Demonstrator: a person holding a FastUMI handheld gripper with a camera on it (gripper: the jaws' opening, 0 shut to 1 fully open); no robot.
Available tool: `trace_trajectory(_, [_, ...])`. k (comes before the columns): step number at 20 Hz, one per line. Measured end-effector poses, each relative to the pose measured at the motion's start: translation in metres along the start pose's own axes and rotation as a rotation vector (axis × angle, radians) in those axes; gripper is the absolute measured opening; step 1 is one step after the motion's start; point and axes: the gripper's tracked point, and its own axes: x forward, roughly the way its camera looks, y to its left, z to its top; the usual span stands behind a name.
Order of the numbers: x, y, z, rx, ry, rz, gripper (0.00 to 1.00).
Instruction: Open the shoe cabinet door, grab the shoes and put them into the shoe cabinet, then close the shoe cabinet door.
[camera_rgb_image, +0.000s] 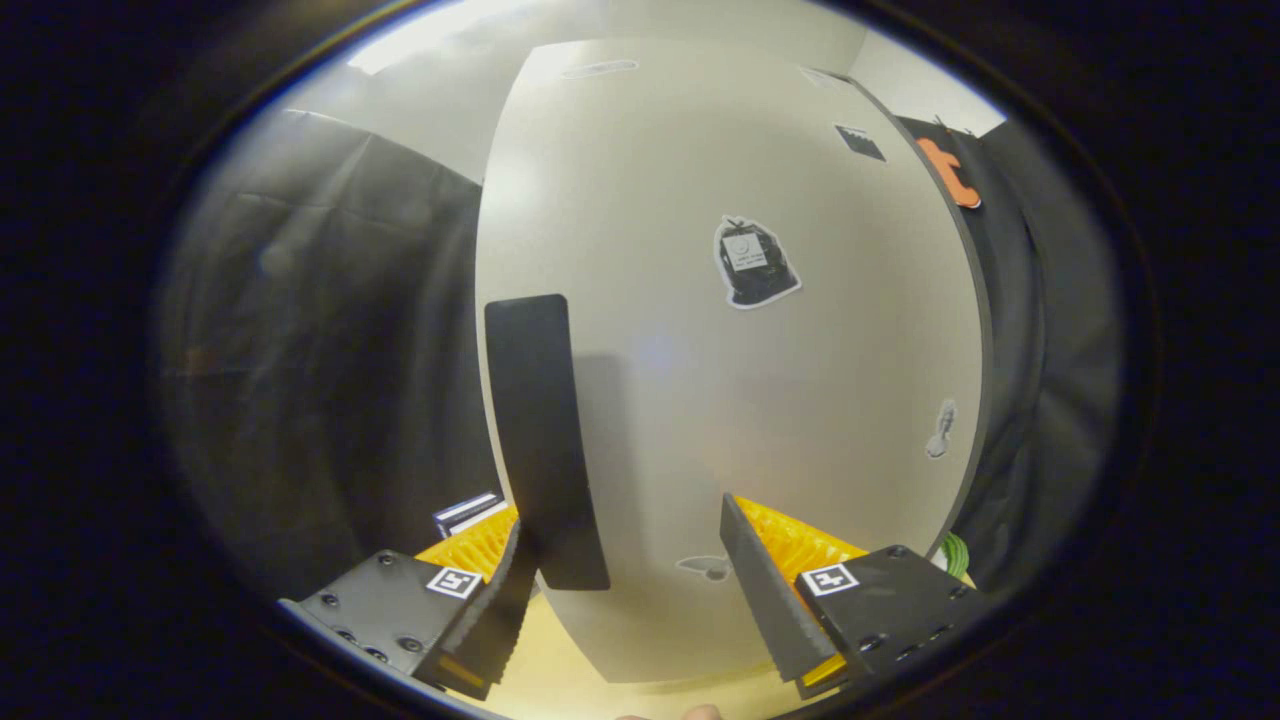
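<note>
1. Pale grey flat-panel shoe cabinet door (760, 380), smooth laminate by the look of it, stands directly ahead of the gripper (625, 590). Small stickers dot its face.
2. Long black bar handle (545, 440) runs upright near the door's left edge, standing proud of the panel.
3. Tongs: fingers spread wide, nothing held. One finger sits at the foot of the handle, touching or nearly so; cannot tell which. The other is well to the handle's right, over bare door.
4. Door appears closed or nearly so; its far right edge meets dark cloth. No gap confirmed.
5. Handling judgement: rigid panel, light to swing on hinges, face too slick to grip. The handle is the only sensible purchase; close both fingers across the bar, mid-length, then pull in an arc.
6. Risk: pinching low on the handle may slip off its end.
7. Pale wood floor (560, 680) below the door.
</note>
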Motion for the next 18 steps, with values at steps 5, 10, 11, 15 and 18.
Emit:
trace_trajectory(5, [0.016, 0.002, 0.002, -0.002, -0.005, -0.029, 1.00])
trace_trajectory(10, [0.024, 0.008, 0.000, -0.016, -0.020, -0.069, 0.99])
trace_trajectory(11, [0.024, 0.011, -0.001, -0.018, -0.024, -0.077, 0.99])
trace_trajectory(15, [0.028, 0.017, -0.003, -0.019, -0.034, -0.110, 0.99])
trace_trajectory(18, [0.032, 0.018, -0.003, -0.014, -0.044, -0.132, 0.99])
